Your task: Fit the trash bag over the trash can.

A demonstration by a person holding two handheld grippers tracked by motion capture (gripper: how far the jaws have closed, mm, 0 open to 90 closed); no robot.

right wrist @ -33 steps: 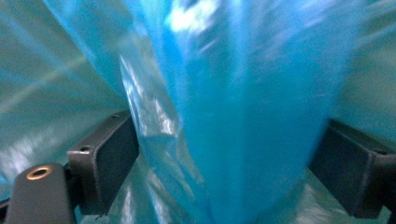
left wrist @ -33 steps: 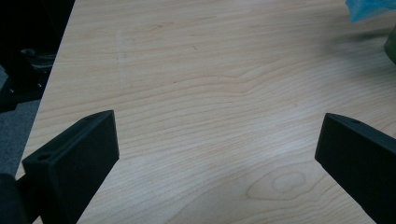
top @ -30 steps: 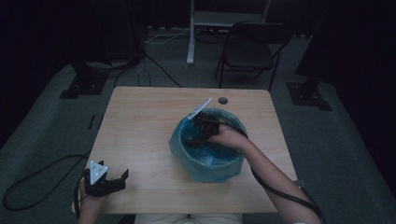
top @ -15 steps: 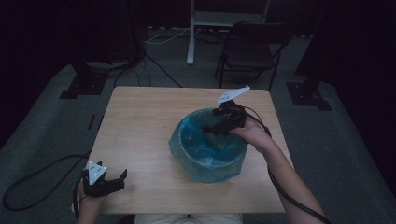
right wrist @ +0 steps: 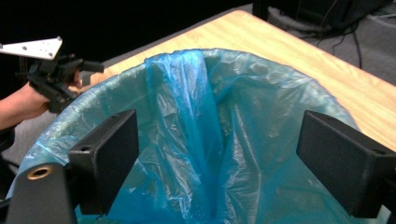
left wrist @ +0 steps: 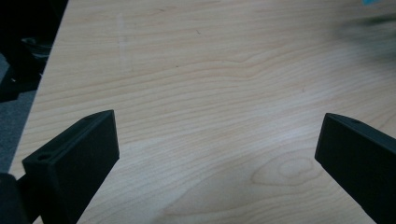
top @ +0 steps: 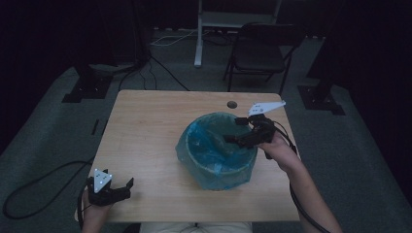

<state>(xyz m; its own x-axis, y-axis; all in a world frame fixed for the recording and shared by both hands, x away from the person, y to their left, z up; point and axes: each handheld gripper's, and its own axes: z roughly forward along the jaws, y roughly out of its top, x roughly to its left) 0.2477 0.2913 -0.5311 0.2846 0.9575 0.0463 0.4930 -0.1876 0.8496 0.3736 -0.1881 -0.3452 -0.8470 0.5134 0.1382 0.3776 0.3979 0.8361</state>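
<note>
1. The high view looks forward and down from above the person's side, taking in the whole wooden table [top: 145,131] and the floor beyond.
2. The left gripper view sits low and close over the tabletop [left wrist: 210,84], facing across its bare wood.
3. The right gripper view looks from close range into the blue-lined bin [right wrist: 224,140]; the high view shares that bin [top: 216,150], and both show the left gripper [right wrist: 58,74] [top: 116,189].

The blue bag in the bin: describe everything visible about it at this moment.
The blue bag is thin, crinkled, translucent plastic lining a round bin on the wooden table. Its top is folded over the rim and drapes down the outside. Inside, a loose fold runs down one wall. The right gripper, jaws open, hangs over its right rim; contact can't be told.
</note>
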